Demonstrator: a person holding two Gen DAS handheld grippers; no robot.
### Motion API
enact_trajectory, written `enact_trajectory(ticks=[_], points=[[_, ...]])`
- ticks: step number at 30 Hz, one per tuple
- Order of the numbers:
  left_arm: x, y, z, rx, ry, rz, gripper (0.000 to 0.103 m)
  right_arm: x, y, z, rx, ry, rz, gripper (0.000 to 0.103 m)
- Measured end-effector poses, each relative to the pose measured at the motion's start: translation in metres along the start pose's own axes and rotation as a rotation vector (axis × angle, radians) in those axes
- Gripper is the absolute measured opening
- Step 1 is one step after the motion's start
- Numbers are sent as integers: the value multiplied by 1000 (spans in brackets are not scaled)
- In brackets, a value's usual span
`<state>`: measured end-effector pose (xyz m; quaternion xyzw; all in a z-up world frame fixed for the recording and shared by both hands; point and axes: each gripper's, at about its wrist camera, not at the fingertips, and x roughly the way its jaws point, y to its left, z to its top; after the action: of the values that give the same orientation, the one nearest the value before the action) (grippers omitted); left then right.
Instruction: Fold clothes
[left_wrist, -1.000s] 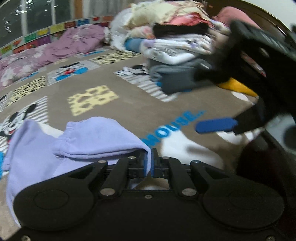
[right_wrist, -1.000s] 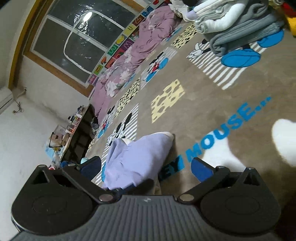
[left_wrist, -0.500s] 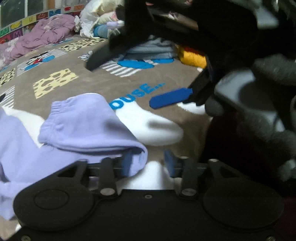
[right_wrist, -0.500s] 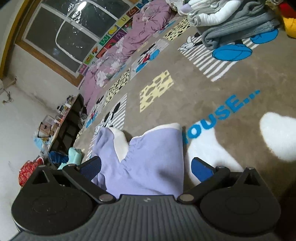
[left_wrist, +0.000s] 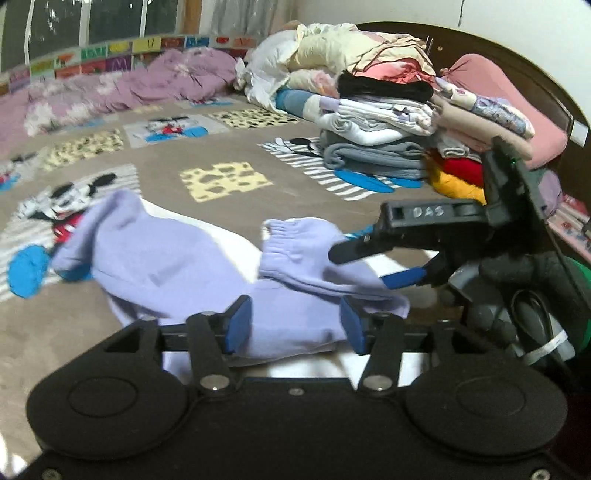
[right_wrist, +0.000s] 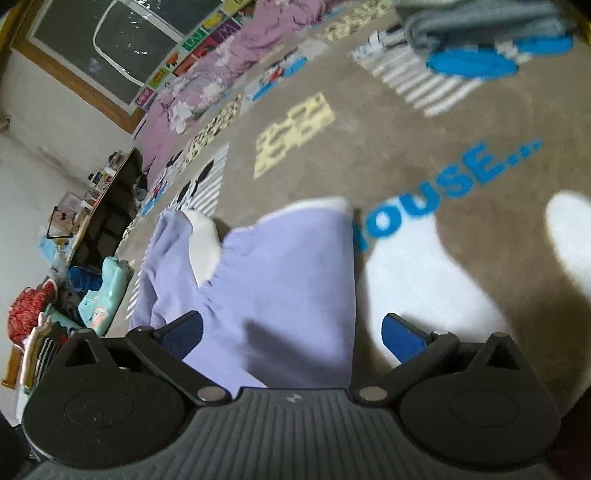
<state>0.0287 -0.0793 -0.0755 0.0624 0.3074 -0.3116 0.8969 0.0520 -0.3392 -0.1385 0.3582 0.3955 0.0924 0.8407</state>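
1. Left wrist view: the left hand-held gripper (left_wrist: 293, 325) has its blue pads spread wide, with nothing pinched between them. The lavender garment (left_wrist: 177, 266) lies on the cartoon-print blanket (left_wrist: 155, 173) that covers the bed, its near edge lying between and just beyond the pads. A ribbed cuff (left_wrist: 282, 240) is folded back over the body of the garment.

2. Only this view shows the right hand-held gripper (left_wrist: 373, 264) from outside: it reaches in from the right, fingers parted, one above the cuffed fold and one beside the fold's right edge. Whether either finger touches the cloth cannot be told. A gloved hand (left_wrist: 517, 273) grips its body.

3. Also seen only here is the full stack of folded clothes (left_wrist: 388, 122) at the far side of the bed, against a dark headboard (left_wrist: 532, 77), and a purple quilt (left_wrist: 122, 88) bunched under the window.

4. Right wrist view: the right gripper (right_wrist: 291, 334) looks down on the garment (right_wrist: 280, 288). Its blue pads stand wide apart and hold nothing; the cloth fills most of the gap, its right edge short of the right pad.

5. Only this view shows the blue "OUSE..." lettering (right_wrist: 450, 184) on the blanket, and a cluttered dark shelf (right_wrist: 99, 218) with loose clothes (right_wrist: 103, 291) off the bed's left side.
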Motion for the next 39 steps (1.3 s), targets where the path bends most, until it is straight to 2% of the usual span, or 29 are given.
enact_trajectory(ticks=[1, 2, 3, 5, 6, 7, 11, 15, 19, 24, 27, 31, 37, 39], points=[[2, -2, -1, 8, -1, 1, 65, 4, -4, -2, 18, 8, 14, 72], [4, -4, -2, 16, 1, 1, 66, 7, -7, -3, 28, 17, 26, 62], [6, -7, -3, 25, 3, 1, 66, 9, -9, -5, 34, 27, 37, 56], [10, -15, -6, 49, 3, -8, 66, 10, -10, -8, 52, 41, 80, 50], [11, -18, -7, 75, 3, -10, 66, 8, -10, -9, 87, 49, 121, 45], [13, -22, -9, 104, 4, -9, 67, 7, -11, -10, 123, 58, 163, 44], [13, -40, -20, 248, 7, 41, 69, -1, -5, -12, 235, 77, 301, 42], [0, -36, -25, 233, -19, 67, 70, -8, 15, -8, 266, 92, 391, 42], [-3, -27, -27, 211, -48, 153, 71, -10, 54, -3, 185, 123, 456, 42], [17, -21, -21, 221, -37, 214, 71, -10, 89, 2, 87, 118, 465, 42], [36, -22, -12, 240, -15, 233, 71, -20, 87, 5, 80, 91, 455, 43], [62, -32, 3, 291, 14, 248, 71, -44, 70, 10, 123, 28, 472, 57], [83, -49, 23, 352, 36, 202, 70, -73, 27, 20, 213, -101, 436, 62], [89, -51, 25, 362, 57, 201, 35, -77, 9, 23, 264, -135, 414, 63]])
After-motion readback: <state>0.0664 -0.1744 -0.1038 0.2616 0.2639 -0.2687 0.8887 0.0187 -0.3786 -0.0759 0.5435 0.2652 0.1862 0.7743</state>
